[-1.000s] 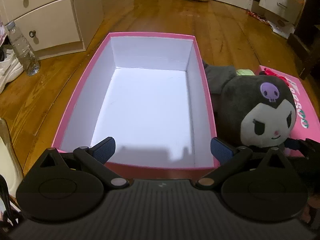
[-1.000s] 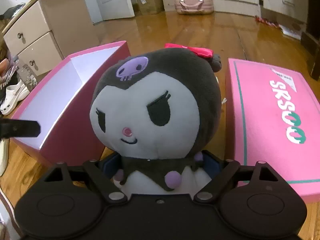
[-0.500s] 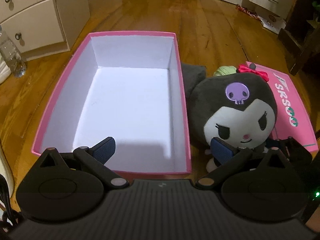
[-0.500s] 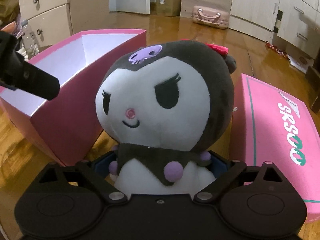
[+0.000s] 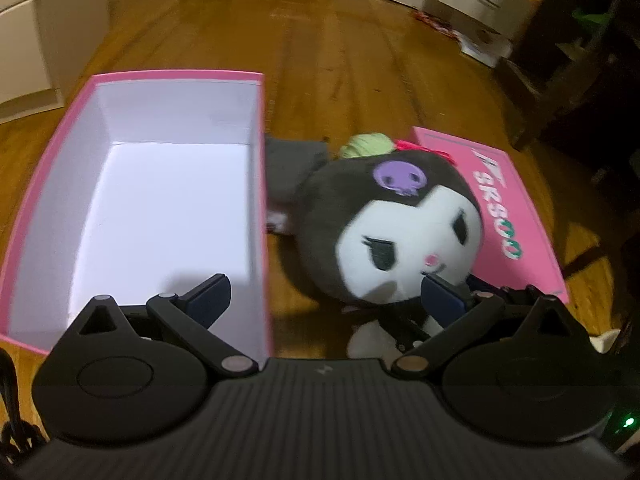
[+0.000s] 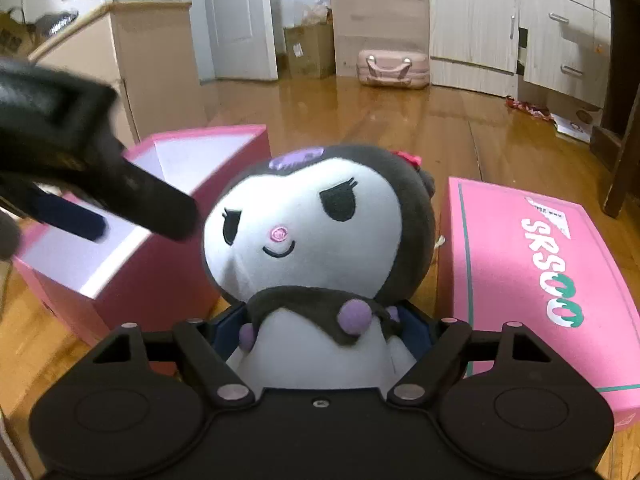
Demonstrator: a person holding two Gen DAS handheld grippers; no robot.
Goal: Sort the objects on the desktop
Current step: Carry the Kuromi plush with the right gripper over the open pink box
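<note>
Jaws of right gripper (image 6: 320,322) clamp plush doll (image 6: 320,236); left gripper (image 5: 320,298) gapes.

Home room, likely a bedroom, showing a glossy wooden floor (image 6: 400,120) running throughout. Beyond the floor, a white door (image 6: 240,20), a cardboard box (image 6: 310,50) and a pink suitcase (image 6: 394,68) are sitting by the far wall, with white cabinets (image 6: 516,32) standing right of the suitcase and a beige dresser (image 6: 132,64) left.

open box (image 5: 160,208): left half of the left wrist frame, on the wooden floor (image 5: 340,60)
plush doll (image 5: 392,228): centre right, just beside the box
box lid (image 5: 516,216): right of the doll
suitcase (image 6: 394,68): upper centre of the right wrist frame, behind all
</note>
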